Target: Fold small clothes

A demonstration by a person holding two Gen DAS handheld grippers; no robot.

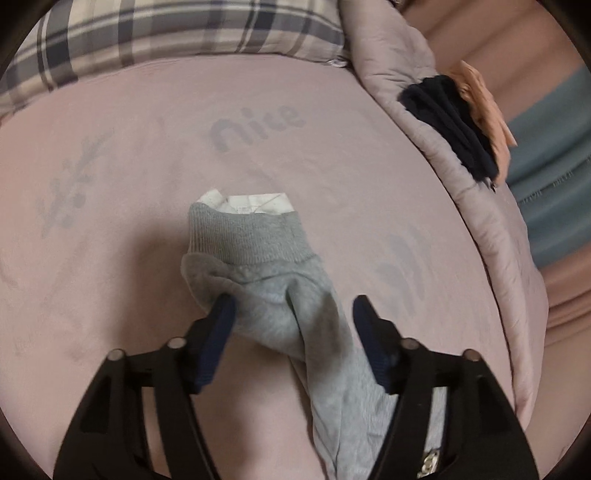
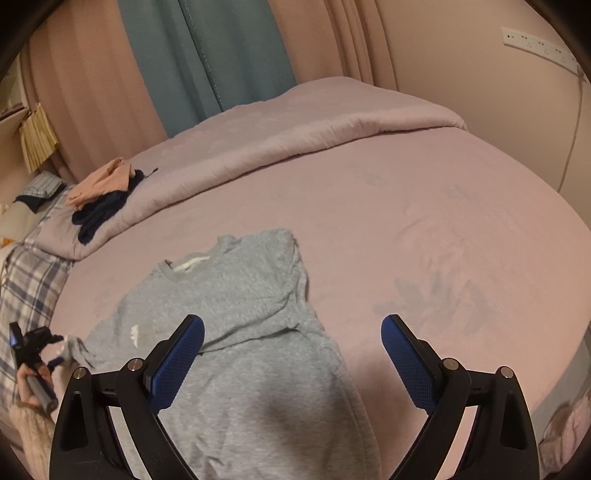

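On the pink bed [image 2: 443, 221], near its middle, a grey sweatshirt [image 2: 236, 295] is seen spread flat, collar toward the far folded quilt [image 2: 295, 136] and hem toward the right hand-held gripper [image 2: 291, 354]. That gripper is held above the garment's lower half with its blue fingers [image 2: 181, 354] spread wide and nothing between them. The body of the sweatshirt runs lengthwise away from it, slightly leftward, so that the long axis is roughly in line with the gripper's reach.

At the sweatshirt's left side, a sleeve with its ribbed cuff [image 1: 247, 240] is framed by the left hand-held gripper [image 1: 293, 314]. The sleeve is laid lengthwise between the open fingers, cuff pointing away toward the plaid pillow [image 1: 147, 33] at the head edge. One finger pad [image 1: 221, 321] appears to touch the bunched fabric behind the cuff; the other stands apart from it, and no pinch is made.

The left gripper is judged the nearer to the sleeve, and a sleeve fold inward across the body would be expected to fall to it. A dark garment [image 2: 99, 214] and a peach one [image 2: 99, 184] are piled on the quilt, well apart from the work.
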